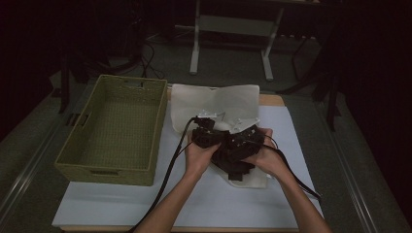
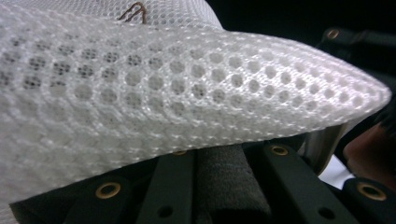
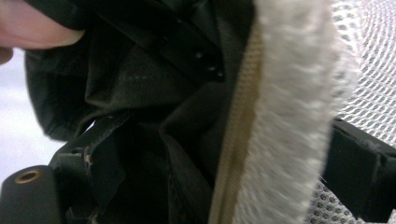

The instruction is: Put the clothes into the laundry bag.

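A white mesh bag (image 1: 214, 99) lies flat on the white mat, its near edge lifted between my hands. In the left gripper view the mesh bag (image 2: 187, 84) folds over my left gripper (image 2: 229, 182), whose jaws stand close together and pinch the fold. My left gripper (image 1: 206, 133) and right gripper (image 1: 240, 141) meet over a dark garment (image 1: 233, 162) bunched at the bag's mouth. The right gripper (image 3: 196, 186) has its jaws wide apart, with the dark garment (image 3: 140, 84) and the bag's tan zipper edge (image 3: 238, 130) loose between them.
A green woven basket (image 1: 114, 128) stands at the left of the white mat (image 1: 204, 204). Black cables trail from both grippers toward the table's near edge. A white table frame (image 1: 194, 48) stands on the floor beyond.
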A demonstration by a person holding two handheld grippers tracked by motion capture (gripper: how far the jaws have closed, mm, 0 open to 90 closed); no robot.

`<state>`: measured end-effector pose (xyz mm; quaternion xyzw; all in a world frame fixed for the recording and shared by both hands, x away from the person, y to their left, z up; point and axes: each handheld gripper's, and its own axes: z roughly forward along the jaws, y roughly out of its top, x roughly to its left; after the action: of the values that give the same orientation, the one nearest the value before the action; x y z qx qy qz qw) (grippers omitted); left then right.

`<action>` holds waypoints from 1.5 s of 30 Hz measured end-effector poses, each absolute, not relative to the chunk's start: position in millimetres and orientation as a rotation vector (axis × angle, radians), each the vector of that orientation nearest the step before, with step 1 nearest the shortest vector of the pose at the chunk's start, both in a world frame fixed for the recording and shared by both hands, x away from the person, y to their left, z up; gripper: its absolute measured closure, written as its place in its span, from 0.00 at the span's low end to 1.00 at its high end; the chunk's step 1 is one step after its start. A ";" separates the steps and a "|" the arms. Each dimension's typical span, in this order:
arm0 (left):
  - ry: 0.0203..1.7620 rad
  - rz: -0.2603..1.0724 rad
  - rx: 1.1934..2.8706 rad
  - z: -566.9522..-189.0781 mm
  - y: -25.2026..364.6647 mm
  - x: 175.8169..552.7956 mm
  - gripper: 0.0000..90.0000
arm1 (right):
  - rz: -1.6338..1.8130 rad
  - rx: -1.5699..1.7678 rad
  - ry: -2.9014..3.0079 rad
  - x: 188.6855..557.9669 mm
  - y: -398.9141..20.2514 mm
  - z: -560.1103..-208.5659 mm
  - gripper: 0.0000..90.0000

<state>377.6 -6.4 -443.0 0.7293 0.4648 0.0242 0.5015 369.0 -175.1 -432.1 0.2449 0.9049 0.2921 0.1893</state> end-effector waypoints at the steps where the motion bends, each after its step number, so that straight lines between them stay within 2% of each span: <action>1: 1.127 0.049 1.758 -442.9 -6.9 378.2 0.91 | 0.826 0.689 2.544 369.5 -174.3 -432.7 0.10; 5: 1.126 0.036 1.767 -442.5 -9.3 378.7 0.91 | 0.820 0.693 2.532 370.8 -171.7 -434.7 0.10; 7: 1.131 0.021 1.766 -442.7 -9.4 378.8 0.91 | 0.796 0.699 2.490 371.5 -169.3 -437.6 0.19; 10: 1.139 0.018 1.766 -443.9 -7.5 379.4 0.89 | 0.757 0.698 2.444 372.3 -169.0 -438.8 0.41; 11: 1.139 0.018 1.766 -443.9 -7.5 379.4 0.88 | 0.757 0.698 2.444 372.3 -169.0 -438.8 0.41; 12: 1.139 0.007 1.752 -443.3 -4.6 379.3 0.84 | 0.751 0.700 2.436 374.5 -170.5 -439.3 0.53; 14: 1.131 -0.006 1.741 -441.5 -2.3 378.9 0.78 | 0.739 0.723 2.422 377.1 -171.7 -440.1 0.63; 16: 1.127 0.018 1.759 -438.4 -0.6 376.8 0.69 | 0.736 0.745 2.425 380.7 -174.0 -440.9 0.69; 20: 1.128 0.069 1.800 -434.7 6.9 371.3 0.59 | 0.778 0.807 2.420 386.3 -183.6 -439.2 0.73; 25: 1.114 0.133 1.848 -433.6 20.1 358.8 0.54 | 0.803 0.873 2.394 392.2 -195.6 -433.6 0.74; 32: 1.114 0.198 1.928 -445.4 33.6 344.7 0.54 | 0.846 0.972 2.364 399.8 -211.0 -427.9 0.75; 36: 1.123 0.185 1.958 -454.0 34.4 343.6 0.55 | 0.853 1.012 2.351 403.0 -215.6 -425.8 0.75; 45: 1.072 0.149 2.096 -477.1 7.3 338.0 0.57 | 0.863 1.038 2.350 405.3 -217.2 -425.2 0.75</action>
<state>338.0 7.3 -477.1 0.8214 0.4201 0.0585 0.3813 405.3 -217.2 -425.2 0.3740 0.8471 0.3110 0.2140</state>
